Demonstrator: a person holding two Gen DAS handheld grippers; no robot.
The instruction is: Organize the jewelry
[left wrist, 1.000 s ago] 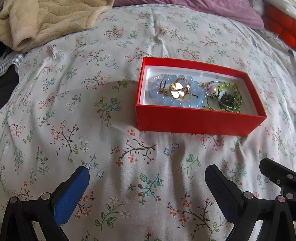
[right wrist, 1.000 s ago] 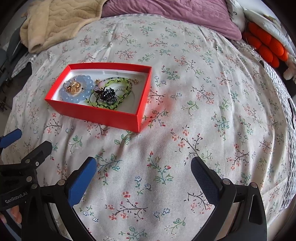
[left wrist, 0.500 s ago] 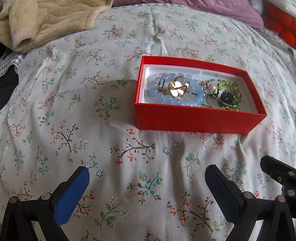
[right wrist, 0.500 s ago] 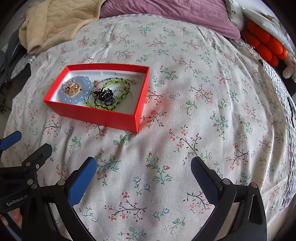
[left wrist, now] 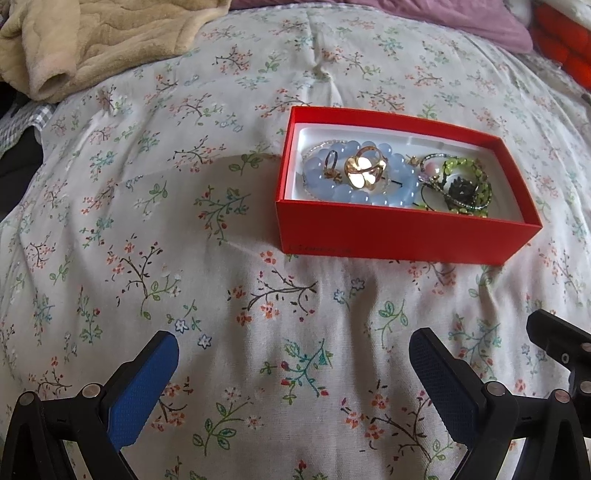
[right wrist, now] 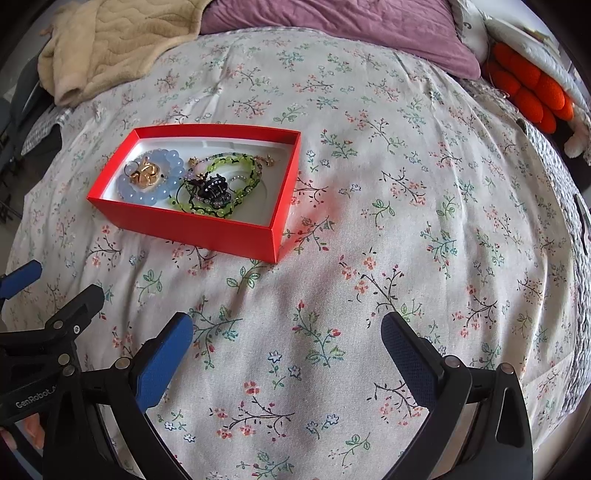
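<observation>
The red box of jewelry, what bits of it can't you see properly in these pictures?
- Left wrist view: the red box's near wall hides the lower edge of the blue bead bracelet.
- Both views: the green bead bracelet and dark pieces tangle; separate items unclear.
- Left wrist view: faint print on the box front, too small to read.
- Right wrist view: gold ring details too small.

Cream cotton bedspread (left wrist: 184, 221), printed all over with small sprigs: dark brown twigs, green leaves, red, pink and pale blue blossoms. Rectangular cardboard box (left wrist: 399, 232), bright red outside, white liner inside. Contents: bracelet of translucent pale blue round beads (left wrist: 373, 194); polished gold ring with a flower-shaped face (left wrist: 364, 173); lime-green bead strand on black cord (right wrist: 236, 166); black clip-like piece (right wrist: 214, 188). Beige quilted fleece blanket (right wrist: 122, 40) with wavy stitching. Mauve pillow (right wrist: 332, 22). Orange segmented plush (right wrist: 528, 92). Left claw (left wrist: 293, 376) and right claw (right wrist: 286, 350): black frames, textured blue pads.
</observation>
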